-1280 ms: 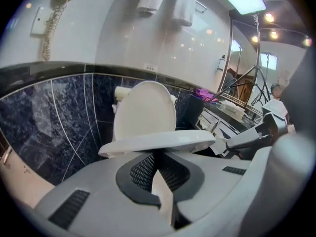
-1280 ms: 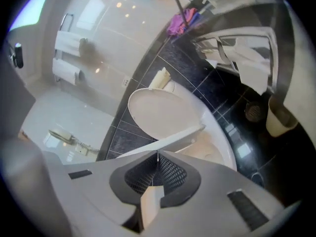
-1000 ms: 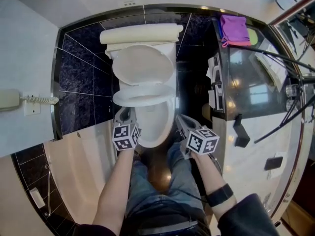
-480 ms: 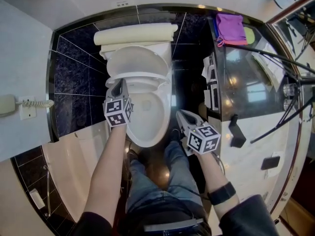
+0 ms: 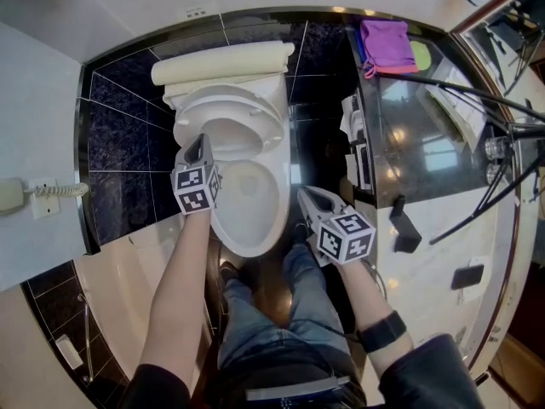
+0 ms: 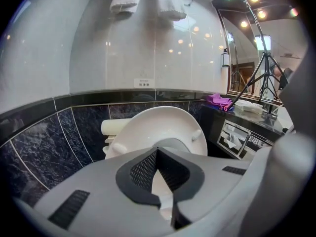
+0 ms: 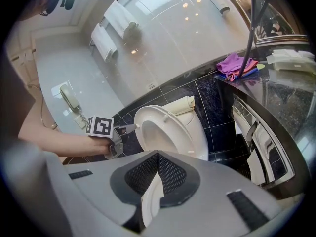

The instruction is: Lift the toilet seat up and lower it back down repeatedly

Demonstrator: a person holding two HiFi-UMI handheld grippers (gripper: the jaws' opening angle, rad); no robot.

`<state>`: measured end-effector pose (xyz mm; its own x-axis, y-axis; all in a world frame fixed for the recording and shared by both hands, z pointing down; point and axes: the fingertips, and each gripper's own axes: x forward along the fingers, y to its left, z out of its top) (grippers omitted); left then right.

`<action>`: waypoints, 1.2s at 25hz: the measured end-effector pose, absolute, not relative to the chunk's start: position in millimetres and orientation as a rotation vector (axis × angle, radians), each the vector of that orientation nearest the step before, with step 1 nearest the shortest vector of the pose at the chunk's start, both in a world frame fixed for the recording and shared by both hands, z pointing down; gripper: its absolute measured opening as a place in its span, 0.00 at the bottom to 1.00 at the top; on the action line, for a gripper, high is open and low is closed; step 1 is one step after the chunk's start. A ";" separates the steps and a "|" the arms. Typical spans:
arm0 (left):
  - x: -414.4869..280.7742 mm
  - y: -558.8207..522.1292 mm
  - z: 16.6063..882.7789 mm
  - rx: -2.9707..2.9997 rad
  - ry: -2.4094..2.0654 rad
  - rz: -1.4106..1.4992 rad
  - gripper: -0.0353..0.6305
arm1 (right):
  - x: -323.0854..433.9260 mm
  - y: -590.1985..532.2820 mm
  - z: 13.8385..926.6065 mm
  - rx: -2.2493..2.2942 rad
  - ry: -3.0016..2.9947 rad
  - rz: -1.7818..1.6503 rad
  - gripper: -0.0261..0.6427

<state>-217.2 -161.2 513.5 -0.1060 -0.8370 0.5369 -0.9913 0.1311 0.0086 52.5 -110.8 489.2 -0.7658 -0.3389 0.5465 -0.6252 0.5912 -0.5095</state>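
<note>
Now both shut: left gripper [image 5: 202,141] touches raised toilet seat [image 7: 186,135], right gripper [image 5: 303,193] empty.

Floor [image 5: 319,156]: dark, glossy tiles; toilet [image 5: 247,203] stands on it, left.
Surface [image 5: 443,143]: glossy, right; purple cloth [image 5: 385,38] at far end.

White oval toilet seat [image 6: 158,122] raised, steeply tilted back.

One toilet [image 5: 249,203], two grippers [image 5: 197,141] [image 5: 303,194]
</note>
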 end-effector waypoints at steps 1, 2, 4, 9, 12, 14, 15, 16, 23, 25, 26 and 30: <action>-215.0 -157.8 512.3 1.761 -1.998 0.509 0.05 | 52.5 -110.6 488.4 0.777 -2.428 0.994 0.06; -212.5 -154.0 510.1 1.763 -1.994 0.514 0.05 | 52.7 -110.4 487.1 0.781 -2.428 0.989 0.06; -207.2 -144.0 502.3 1.772 -1.985 0.523 0.05 | 52.1 -109.9 482.4 0.789 -2.428 0.979 0.06; -193.4 -108.7 471.3 1.808 -1.957 0.526 0.05 | 45.3 -107.0 463.3 0.803 -2.431 0.902 0.06; -188.8 -81.2 448.5 1.828 -1.947 0.525 0.05 | 40.2 -101.1 447.3 0.806 -2.441 0.825 0.06; -185.8 -62.2 432.8 1.855 -1.939 0.527 0.05 | 38.7 -95.2 437.7 0.808 -2.444 0.766 0.06; -184.4 -53.5 424.7 1.871 -1.935 0.527 0.05 | 38.7 -92.8 432.9 0.810 -2.444 0.736 0.06; -183.3 -44.6 416.4 1.884 -1.932 0.526 0.05 | 39.0 -90.3 428.1 0.811 -2.444 0.710 0.06; -182.1 18.9 364.4 1.925 -1.922 0.482 0.05 | 45.5 -65.2 390.9 0.845 -2.434 0.606 0.06; -183.1 35.2 351.1 1.936 -1.926 0.460 0.05 | 47.2 -57.9 380.8 0.863 -2.432 0.588 0.06; -184.1 44.5 345.5 1.942 -1.928 0.457 0.05 | 47.3 -52.4 376.9 0.871 -2.428 0.580 0.06; -185.0 76.9 326.6 1.974 -1.945 0.456 0.05 | 48.3 -29.4 363.0 0.879 -2.414 0.508 0.06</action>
<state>-185.0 76.9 326.6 0.0159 -0.8939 0.4481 -0.9999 -0.0121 0.0112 48.3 -29.4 363.0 -0.6560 -0.4807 0.5819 -0.6744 0.7195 -0.1658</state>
